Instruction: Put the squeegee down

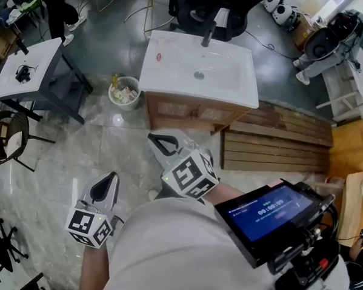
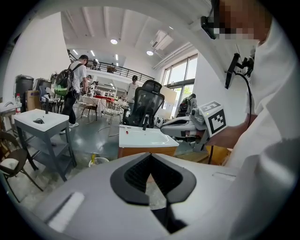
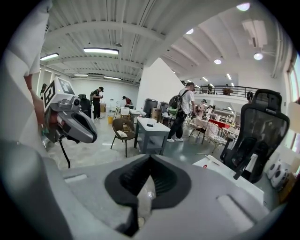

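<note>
The squeegee [image 1: 158,57] seems to be the small flat pale piece with a red patch that lies on the white worktop [image 1: 172,86], close to its left edge and about midway along that edge. It lies beside the sunken basin and well apart from the black tap [image 1: 206,36] at the back edge. It is too small in every view to show a blade or a handle, so no more than the red on pale can be told of its look. Neither claw holds it. The left claw [image 1: 112,177] hangs low over the pale marbled floor [image 1: 59,159], in front of the worktop's left front corner. Its two dark ribbed pads meet at the tips with nothing between them, as the left gripper view shows. The right claw [image 1: 154,139] is held higher and nearer the worktop's wooden cabinet [image 1: 189,111], pointing toward its front edge. Its jaws are also pressed together and empty, with only floor showing through the hollow behind the tips. Each claw has its marker cube at the rear, the left cube [image 1: 91,226] and the right cube [image 1: 189,175], close to the person's pale shirt. A round white bin [image 1: 125,93] with scraps in it stands on the floor just beside the worktop's left front corner.
</note>
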Available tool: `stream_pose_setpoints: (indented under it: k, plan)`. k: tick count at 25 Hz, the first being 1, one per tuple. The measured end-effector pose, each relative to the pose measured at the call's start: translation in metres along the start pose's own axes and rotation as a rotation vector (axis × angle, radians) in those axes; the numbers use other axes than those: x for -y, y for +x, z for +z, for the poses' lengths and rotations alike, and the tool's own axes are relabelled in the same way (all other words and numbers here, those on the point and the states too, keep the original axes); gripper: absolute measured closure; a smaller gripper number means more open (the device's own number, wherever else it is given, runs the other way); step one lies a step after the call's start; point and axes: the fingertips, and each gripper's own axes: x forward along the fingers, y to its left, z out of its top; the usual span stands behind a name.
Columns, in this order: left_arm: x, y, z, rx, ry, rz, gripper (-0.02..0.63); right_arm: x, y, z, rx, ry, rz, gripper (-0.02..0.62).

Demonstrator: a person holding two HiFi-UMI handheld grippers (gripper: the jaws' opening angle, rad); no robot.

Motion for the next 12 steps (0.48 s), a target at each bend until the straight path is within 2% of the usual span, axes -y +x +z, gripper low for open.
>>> stream_pose_setpoints:
  k: [12]
  plan:
    - [-0.0032, 0.0103, 0.0046, 0.006, 0.012, -0.015, 0.601, 0.0053, -0.0004, 0.0032, 0.018, 0.007, -0.014, 0.594]
